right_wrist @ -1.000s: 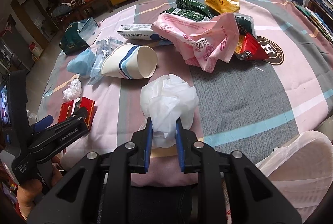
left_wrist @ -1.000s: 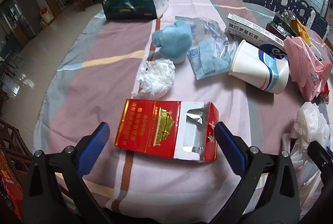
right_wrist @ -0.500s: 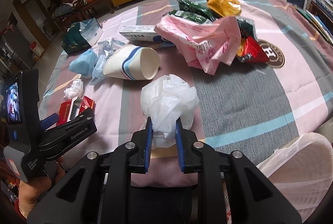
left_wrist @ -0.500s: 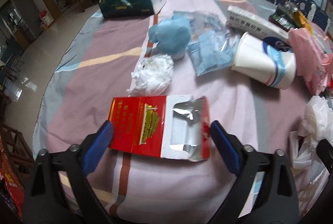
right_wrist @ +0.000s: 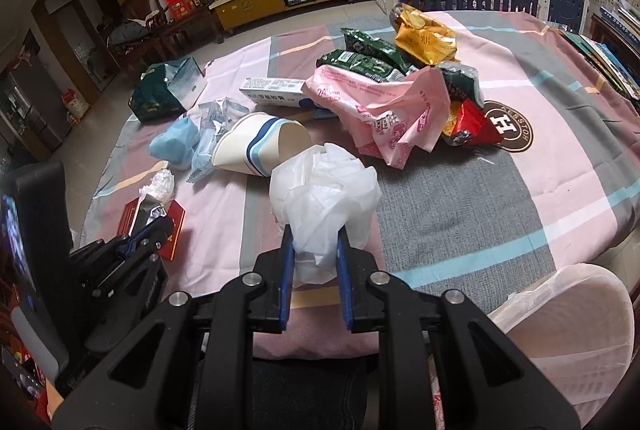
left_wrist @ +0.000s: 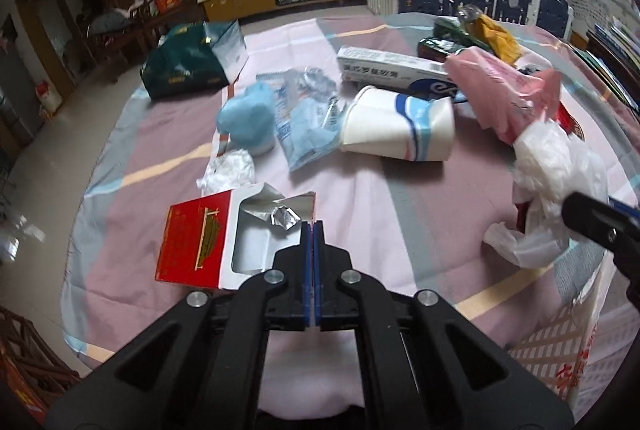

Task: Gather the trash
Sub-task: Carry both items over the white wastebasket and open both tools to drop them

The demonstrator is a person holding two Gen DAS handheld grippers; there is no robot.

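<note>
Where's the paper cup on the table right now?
The paper cup lies on its side mid-table in the left wrist view, between the clear blue wrapper and the pink bag, just in front of the white carton.

On my table (right_wrist: pixel 460 214), the torn cigarette box (left_wrist: pixel 200 234) sits nearest on the left, pinched at its flap edge by my left gripper (left_wrist: pixel 313 230), with a crumpled tissue (left_wrist: pixel 232 172) just behind it. Further back the paper cup (left_wrist: pixel 396 130) lies on its side, a long carton (left_wrist: pixel 390 68) behind it and snack wrappers (right_wrist: pixel 400 54) at the far right. My right gripper (right_wrist: pixel 315 254) holds a wadded plastic bag (right_wrist: pixel 324 190) just in front of the cup.
</note>
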